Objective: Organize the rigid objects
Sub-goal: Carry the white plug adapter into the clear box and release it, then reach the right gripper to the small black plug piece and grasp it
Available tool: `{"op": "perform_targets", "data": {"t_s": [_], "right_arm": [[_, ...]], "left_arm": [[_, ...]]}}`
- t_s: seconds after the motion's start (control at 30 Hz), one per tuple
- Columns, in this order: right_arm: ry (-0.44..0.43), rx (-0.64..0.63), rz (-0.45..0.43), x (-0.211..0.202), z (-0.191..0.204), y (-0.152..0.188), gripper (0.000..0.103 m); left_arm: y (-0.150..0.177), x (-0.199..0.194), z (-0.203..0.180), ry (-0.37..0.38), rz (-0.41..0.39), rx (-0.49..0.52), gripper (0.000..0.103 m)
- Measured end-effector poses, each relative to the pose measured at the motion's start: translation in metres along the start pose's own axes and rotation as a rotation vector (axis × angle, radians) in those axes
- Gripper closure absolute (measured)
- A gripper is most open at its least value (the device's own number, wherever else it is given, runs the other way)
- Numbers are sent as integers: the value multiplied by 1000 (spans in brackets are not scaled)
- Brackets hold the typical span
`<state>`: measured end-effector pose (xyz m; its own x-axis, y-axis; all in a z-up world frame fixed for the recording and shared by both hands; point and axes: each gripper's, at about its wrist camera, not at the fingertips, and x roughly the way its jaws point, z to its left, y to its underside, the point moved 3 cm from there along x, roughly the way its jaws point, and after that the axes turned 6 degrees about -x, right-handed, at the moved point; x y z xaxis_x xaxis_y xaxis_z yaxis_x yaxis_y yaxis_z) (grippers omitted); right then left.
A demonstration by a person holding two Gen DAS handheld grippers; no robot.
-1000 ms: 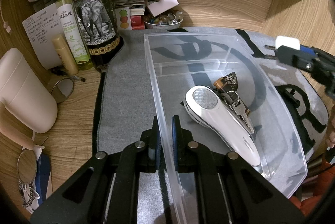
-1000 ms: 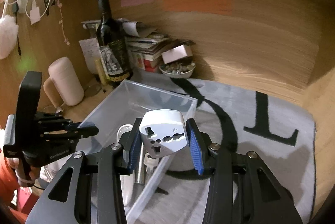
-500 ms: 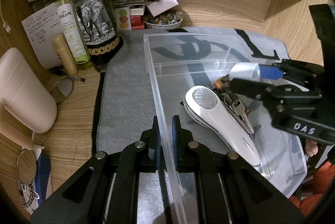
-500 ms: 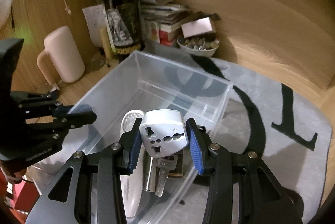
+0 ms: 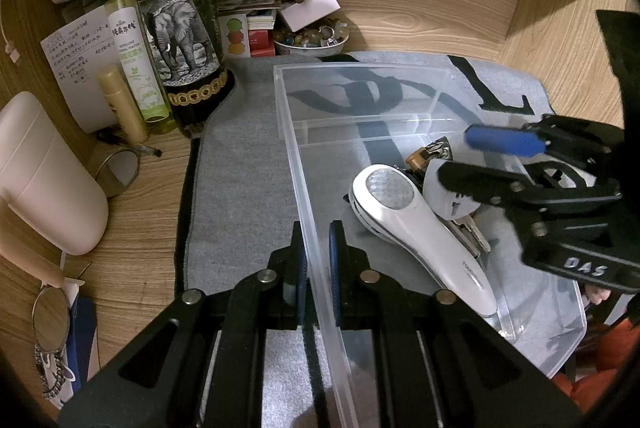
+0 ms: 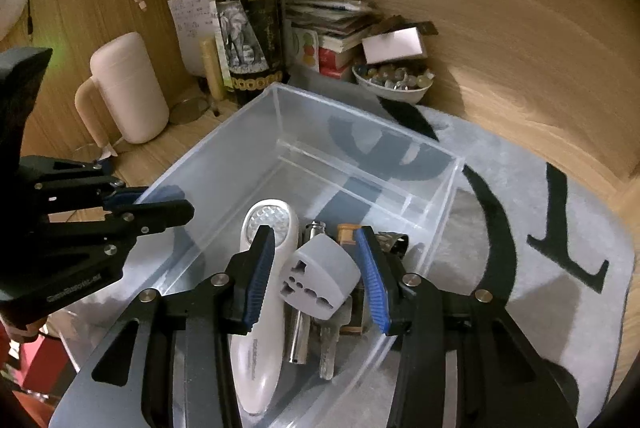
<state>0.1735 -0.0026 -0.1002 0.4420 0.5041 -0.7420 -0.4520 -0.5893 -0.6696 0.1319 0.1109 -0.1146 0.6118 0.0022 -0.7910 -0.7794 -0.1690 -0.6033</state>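
A clear plastic bin (image 5: 360, 68) (image 6: 360, 120) stands on a grey mat. My left gripper (image 5: 318, 260) is shut on the bin's left wall. Inside lie a white handheld device (image 5: 416, 220) (image 6: 256, 340), keys (image 6: 326, 344) and a metal tube (image 6: 298, 336). My right gripper (image 6: 316, 268) is open inside the bin, over these things. A white travel adapter (image 6: 318, 274) sits tilted between its fingers, touching the right pad (image 6: 370, 276) but free of the left. The adapter (image 5: 440, 188) also shows in the left wrist view, beside the white device.
A dark wine bottle (image 5: 176, 28) (image 6: 248, 20), a green spray bottle (image 5: 132, 44), a bowl of beads (image 5: 312, 40) (image 6: 392, 80) and stacked papers stand behind the bin. A pink container (image 5: 44, 180) (image 6: 128, 88) stands at the left. Wooden walls enclose the back and right.
My right gripper has come down into the bin and opened. The adapter has left its grip and tilted onto the keys. My left gripper has not moved.
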Motion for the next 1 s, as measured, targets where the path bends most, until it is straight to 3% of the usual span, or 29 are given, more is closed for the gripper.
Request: {"op": "perform_targets", "data": {"t_s": [0.23,0.33,0.47,0.83,1.0], "right_arm": [[37,2,-63,-28,-7,-3,57],[63,9,-97,-43,-13,-2,45],[114,26,-129,-64,-26,8,45],[291,225,-18,-90,-99,82,45],[278,352,57,-84,-121,122,45]], "left_arm": [[0,0,0,0,0,-1,94],[0,0,-1,0,0,0,94],[0,0,0,1,-1,0,94],[0,0,-1,-1,-1,1,94],[0,0,-2,-1,-2,-3,94]]}}
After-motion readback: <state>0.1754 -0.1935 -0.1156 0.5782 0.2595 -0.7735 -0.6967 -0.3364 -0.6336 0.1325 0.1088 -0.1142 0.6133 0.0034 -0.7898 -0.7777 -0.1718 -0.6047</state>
